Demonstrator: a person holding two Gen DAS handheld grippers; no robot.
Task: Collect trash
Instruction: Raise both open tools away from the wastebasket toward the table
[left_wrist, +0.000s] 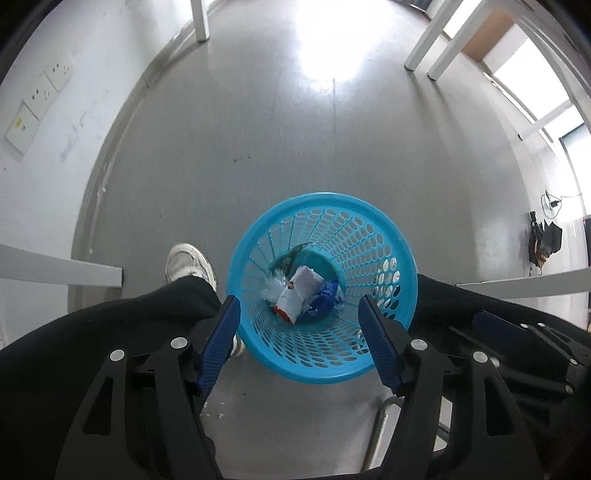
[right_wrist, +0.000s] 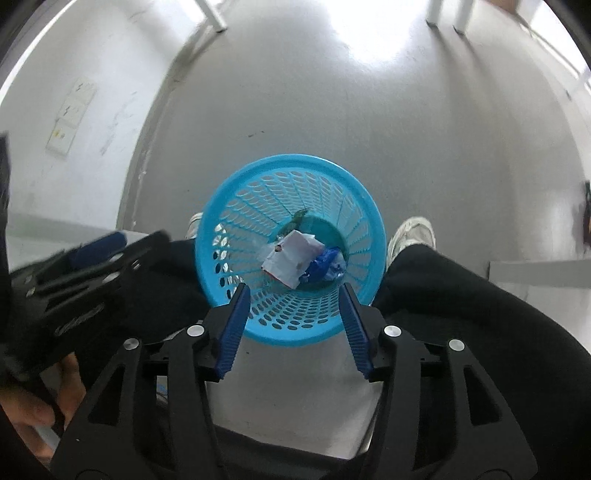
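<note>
In the left wrist view, a grey floor (left_wrist: 295, 147) spreads out between white table legs (left_wrist: 436, 48), with wall sockets (left_wrist: 40, 92) at the left. A white shoe (left_wrist: 188, 262) and black trouser legs (left_wrist: 110, 325) flank a blue perforated basket (left_wrist: 373, 236). The left gripper (left_wrist: 300, 310) hangs above it, jaws spread with nothing between them. Inside lies the trash: a white crumpled packet (left_wrist: 299, 291), blue wrapper (left_wrist: 327, 295) and clear plastic (left_wrist: 273, 286).

In the right wrist view, the right gripper (right_wrist: 293, 295) likewise stands spread and empty over the basket (right_wrist: 354, 206). The packet (right_wrist: 291, 256) rests at the bottom. A hand (right_wrist: 33, 410) grips the other gripper at the left edge.
</note>
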